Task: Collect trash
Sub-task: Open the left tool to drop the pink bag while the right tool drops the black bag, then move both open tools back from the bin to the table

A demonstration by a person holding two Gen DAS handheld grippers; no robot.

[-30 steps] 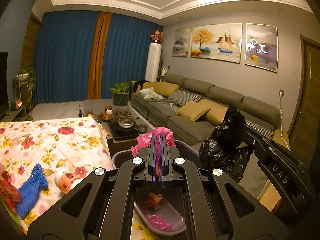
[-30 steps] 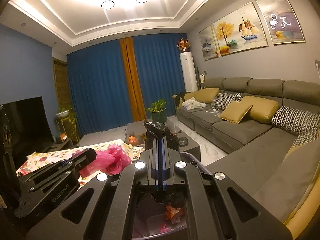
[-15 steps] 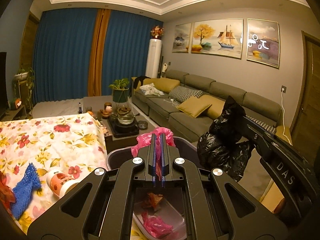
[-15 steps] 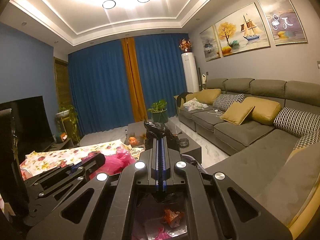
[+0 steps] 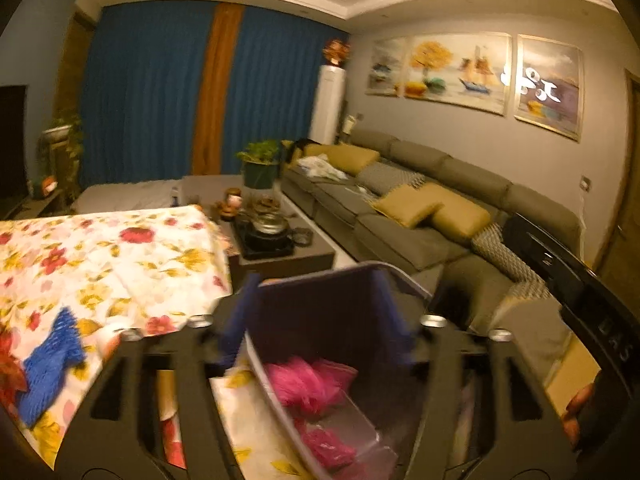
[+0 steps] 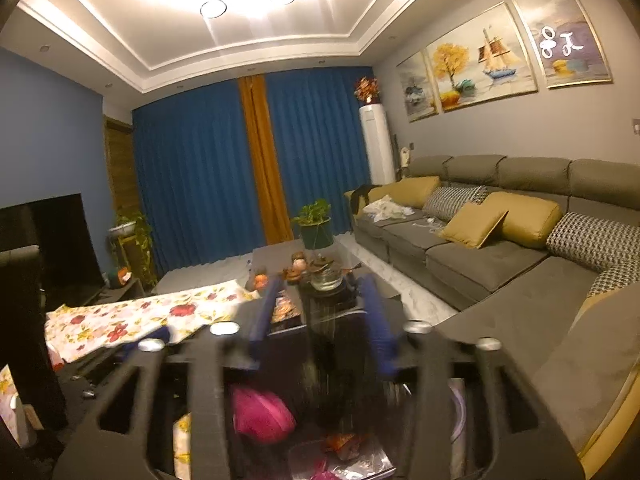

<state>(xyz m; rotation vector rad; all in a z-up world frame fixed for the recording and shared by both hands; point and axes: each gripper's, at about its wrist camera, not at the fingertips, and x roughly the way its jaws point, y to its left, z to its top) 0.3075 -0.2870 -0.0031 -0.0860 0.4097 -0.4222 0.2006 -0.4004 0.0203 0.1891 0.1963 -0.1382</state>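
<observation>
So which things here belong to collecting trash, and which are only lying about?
Belong to the job:
grey plastic bin
crumpled pink plastic bag in the bin
open left claw
open right claw

Lying about:
blue knitted cloth
floral tablecloth
glass teapot
green potted plant

Both wrist views close above bin [image 5: 340,300], facing sofa [image 6: 500,252] (shared), curtains.

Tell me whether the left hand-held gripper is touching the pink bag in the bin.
Apart. In the left wrist view the left hand-held gripper is open, and the pink bag lies below it inside the bin.
</observation>
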